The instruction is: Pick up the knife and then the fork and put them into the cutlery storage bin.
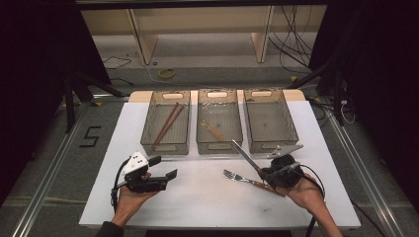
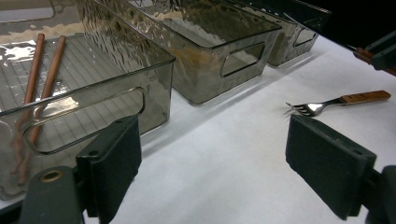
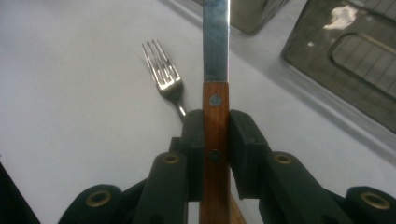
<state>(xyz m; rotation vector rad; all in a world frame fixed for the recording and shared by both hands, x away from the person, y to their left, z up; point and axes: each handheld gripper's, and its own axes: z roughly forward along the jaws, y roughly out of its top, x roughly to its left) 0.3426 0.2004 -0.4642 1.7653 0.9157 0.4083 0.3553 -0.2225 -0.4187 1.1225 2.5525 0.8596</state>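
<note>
A knife (image 1: 245, 156) with a steel blade and a wooden handle (image 3: 215, 122) is lifted off the white table (image 1: 197, 197), its blade slanting toward the bins. My right gripper (image 1: 263, 172) (image 3: 215, 117) is shut on the handle, and both pads press its sides. A fork (image 1: 237, 177) (image 3: 162, 71) (image 2: 327, 105) with a wooden handle lies flat on the table just left of that gripper. My left gripper (image 1: 159, 168) (image 2: 219, 163) is held above the table's front left, open, with nothing between its jaws.
Three clear smoky bins stand in a row at the back. The left bin (image 1: 148, 132) (image 2: 154, 88) holds two brown chopsticks (image 1: 168, 122) (image 2: 41, 74). A small wooden-handled utensil (image 1: 212, 129) lies in the middle bin (image 1: 198, 133). The right bin (image 1: 291, 129) has nothing in it.
</note>
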